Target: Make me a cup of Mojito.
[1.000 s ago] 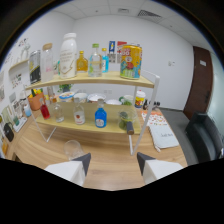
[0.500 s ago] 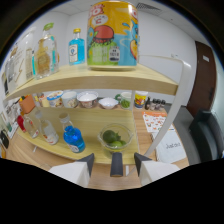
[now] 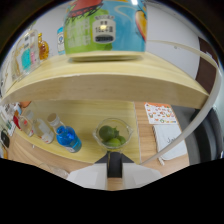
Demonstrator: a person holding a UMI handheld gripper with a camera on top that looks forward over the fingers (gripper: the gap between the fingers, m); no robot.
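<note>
The view is sitting much closer to the pale wooden two-tier shelf [image 3: 125, 85] than half a second ago: the upper board is now filling the width, and the clear glass bowl of green limes [image 3: 113, 134] on the lower board is looming far larger. That bowl is standing just ahead of the white two-finger gripper [image 3: 113, 170], centred on the gap between its tips and not touching them. The gripper's fingers are standing spread, with nothing between them but a dark slot. Left of the bowl a blue-liquid bottle with a white cap [image 3: 68, 138] is leaning beside smaller clear bottles. On the upper board a big colourful printed carton [image 3: 106, 26] is being cut off at its top, its label unreadable.
</note>
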